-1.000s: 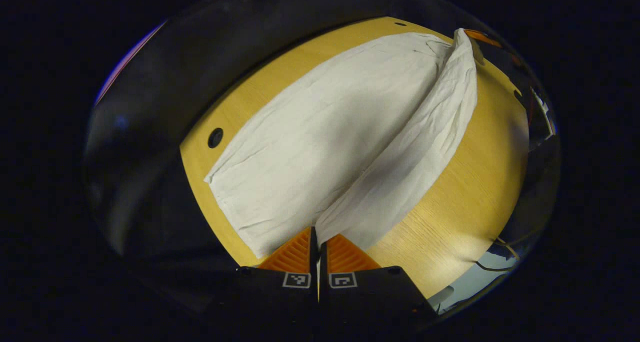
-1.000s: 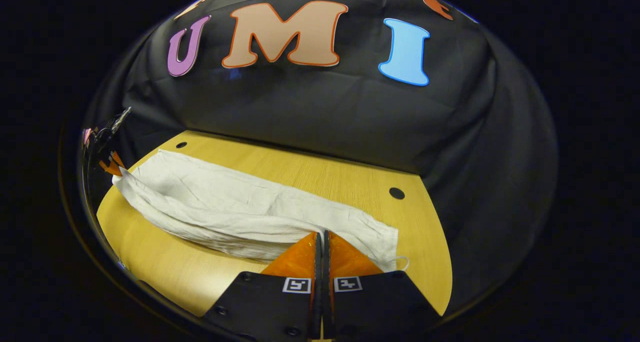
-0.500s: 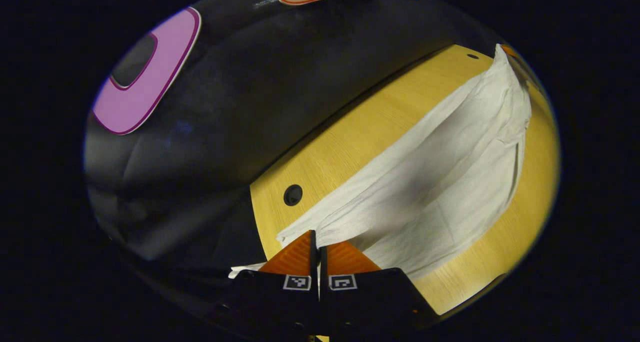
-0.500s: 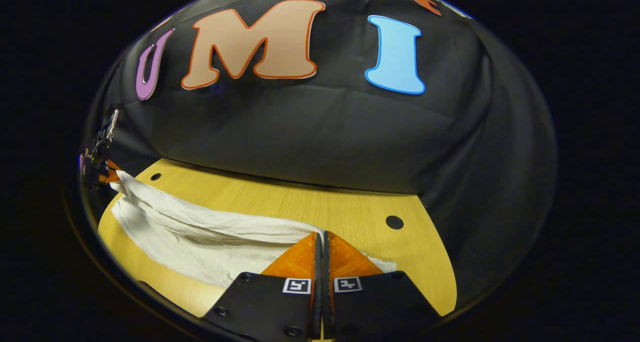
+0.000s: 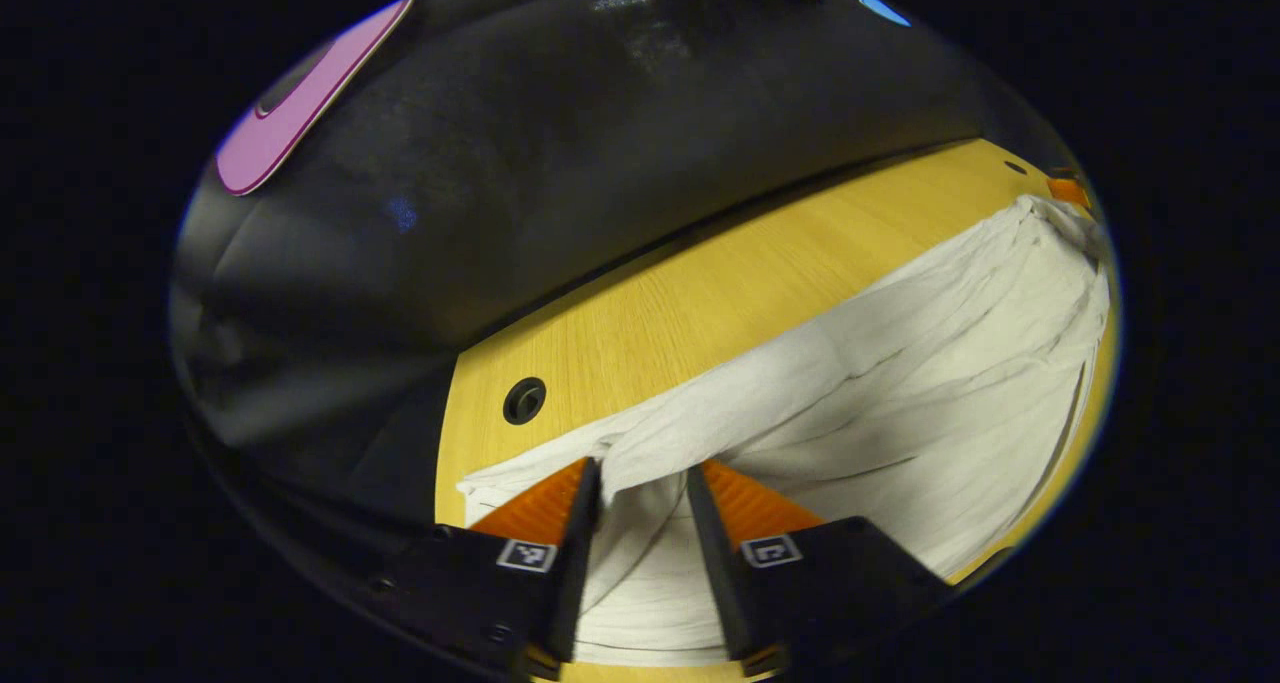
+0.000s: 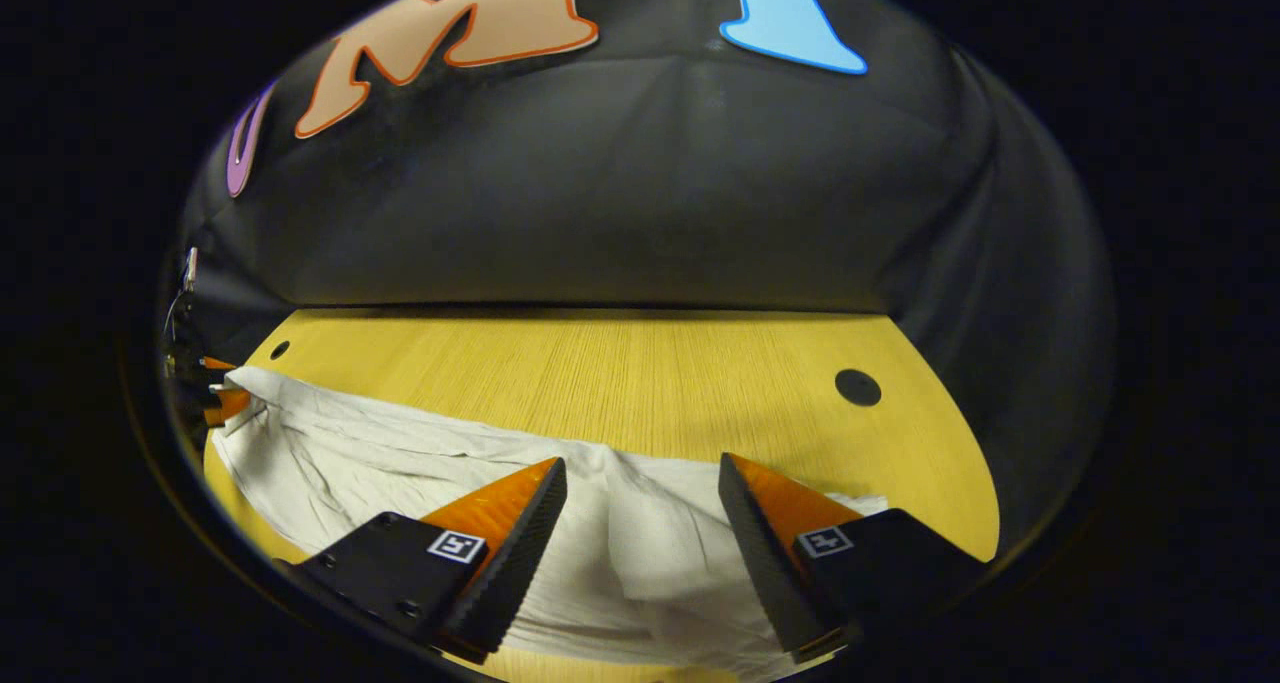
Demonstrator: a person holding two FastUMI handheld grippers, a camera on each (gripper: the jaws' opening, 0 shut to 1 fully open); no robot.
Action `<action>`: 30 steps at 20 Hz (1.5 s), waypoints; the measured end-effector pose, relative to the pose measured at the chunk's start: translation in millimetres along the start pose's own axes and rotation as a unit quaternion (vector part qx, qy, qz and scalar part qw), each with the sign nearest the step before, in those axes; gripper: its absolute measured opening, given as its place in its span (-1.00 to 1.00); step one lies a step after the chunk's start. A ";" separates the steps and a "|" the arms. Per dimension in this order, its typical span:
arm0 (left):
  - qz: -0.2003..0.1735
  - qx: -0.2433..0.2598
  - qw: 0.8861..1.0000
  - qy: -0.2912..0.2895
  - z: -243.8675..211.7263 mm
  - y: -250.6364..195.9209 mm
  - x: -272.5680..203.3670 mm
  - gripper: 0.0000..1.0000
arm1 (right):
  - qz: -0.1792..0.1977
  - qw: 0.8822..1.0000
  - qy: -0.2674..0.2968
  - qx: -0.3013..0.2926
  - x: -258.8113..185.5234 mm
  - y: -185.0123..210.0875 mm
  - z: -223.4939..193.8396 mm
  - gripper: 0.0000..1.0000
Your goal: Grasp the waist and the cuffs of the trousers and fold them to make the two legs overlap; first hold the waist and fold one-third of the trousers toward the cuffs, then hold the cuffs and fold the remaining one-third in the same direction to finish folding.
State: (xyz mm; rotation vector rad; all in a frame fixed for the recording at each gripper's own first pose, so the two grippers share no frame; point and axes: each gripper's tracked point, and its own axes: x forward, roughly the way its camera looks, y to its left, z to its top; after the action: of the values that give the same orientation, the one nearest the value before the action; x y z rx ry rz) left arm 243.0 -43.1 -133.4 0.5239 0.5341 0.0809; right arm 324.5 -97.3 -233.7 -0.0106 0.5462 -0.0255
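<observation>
— Two layers of white cloth on the table, is that right? Start with the biggest thing.

— Biggest is my yellow wooden table (image 6: pixel 640 363), with the black booth wall behind it. Next, the white trousers (image 5: pixel 930 403) lie flat on it, one leg doubled over the other, wrinkled along the fold.

— Which way do they run?

— In my left gripper view the long axis goes from my fingers at 6 o'clock out toward 2 o'clock, where the far end bunches up near the table's edge. In my right gripper view the trousers (image 6: pixel 400 453) stretch from 6 o'clock off toward 9 o'clock. I cannot tell from here which end is waist and which is cuffs.

— Your grippers?

— My left gripper (image 5: pixel 642 483) has its fingers apart, and a ridge of cloth rises between them without either finger pressing it. My right gripper (image 6: pixel 640 488) is spread wider still, cloth lying loose in the gap.

— Anything smaller?

— A round dark hole (image 5: pixel 524 400) in the tabletop at 9 o'clock from my left fingers, just beside the trousers' edge. Another hole (image 6: pixel 857 387) sits at 2 o'clock from my right fingers, apart from the cloth. At the far 9 o'clock rim of my right gripper view I see my other gripper (image 6: pixel 215 398) against the trousers' end.
</observation>
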 end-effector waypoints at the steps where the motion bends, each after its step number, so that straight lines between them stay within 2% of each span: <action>1: 0.001 -0.021 1.000 -0.012 3.1 -2.8 -5.6 0.57 | -0.002 1.000 -0.005 0.008 -6.4 -3.9 1.5 0.89; 2: -0.004 -0.044 0.999 -0.024 7.0 -7.2 -10.5 0.96 | -0.005 1.000 -0.012 0.016 -16.0 -10.3 4.1 0.92; 5: -0.019 -0.082 0.995 -0.059 15.7 -11.9 -29.5 0.94 | -0.017 0.998 -0.038 0.053 -55.8 -42.5 12.1 0.96; 8: -0.026 -0.083 0.993 -0.079 16.0 -8.7 -47.2 0.95 | -0.045 0.995 -0.048 0.079 -98.7 -92.9 10.1 0.94; 11: -0.034 -0.089 0.992 -0.086 1.7 -5.9 -40.7 0.95 | -0.086 0.991 -0.034 0.099 -123.0 -148.5 -20.3 0.94; 12: -0.036 -0.093 0.991 -0.087 -2.6 -5.7 -38.2 0.95 | -0.096 0.989 -0.023 0.109 -129.9 -161.7 -31.6 0.84; 13: -0.039 -0.099 0.990 -0.087 -7.8 -6.2 -34.5 0.94 | -0.103 0.987 -0.012 0.121 -134.1 -173.3 -45.6 0.84; 14: -0.045 -0.107 0.989 -0.090 -10.4 -4.8 -31.7 0.95 | -0.106 0.986 -0.003 0.132 -137.5 -181.7 -57.2 0.93; 15: -0.054 -0.116 0.988 -0.091 -11.0 -3.0 -36.1 0.94 | -0.108 0.984 0.004 0.143 -140.1 -187.5 -68.7 0.84; 16: -0.060 -0.123 0.986 -0.091 -9.9 1.2 -37.3 0.94 | -0.109 0.982 0.011 0.152 -144.3 -192.5 -80.3 0.93; 21: -0.064 -0.132 0.985 -0.096 -1.7 6.0 -43.6 0.95 | -0.096 0.979 0.044 0.172 -136.8 -190.2 -116.4 0.84; 22: -0.064 -0.134 0.984 -0.097 -0.4 6.2 -44.8 0.95 | -0.090 0.980 0.049 0.171 -133.0 -186.5 -119.6 0.93; 23: -0.064 -0.138 0.984 -0.098 0.8 7.6 -47.3 0.96 | -0.085 0.980 0.052 0.170 -127.4 -182.0 -122.3 0.93; 24: -0.063 -0.140 0.983 -0.098 0.6 9.7 -48.0 0.95 | -0.077 0.981 0.053 0.171 -123.4 -178.2 -122.0 0.84; 26: -0.050 -0.141 0.984 -0.099 2.8 12.8 -47.7 0.95 | -0.065 0.980 0.053 0.182 -115.2 -171.8 -119.2 0.94; 30: -0.023 -0.141 0.984 -0.103 -1.0 25.5 -58.8 0.94 | -0.043 0.970 0.049 0.235 -102.3 -164.8 -116.1 0.94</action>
State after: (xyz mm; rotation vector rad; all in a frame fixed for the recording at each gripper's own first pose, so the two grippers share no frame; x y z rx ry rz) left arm 193.4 -32.7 -94.2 0.2390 0.3253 0.0558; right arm 173.2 -259.7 -277.0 0.4321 0.6287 -0.2402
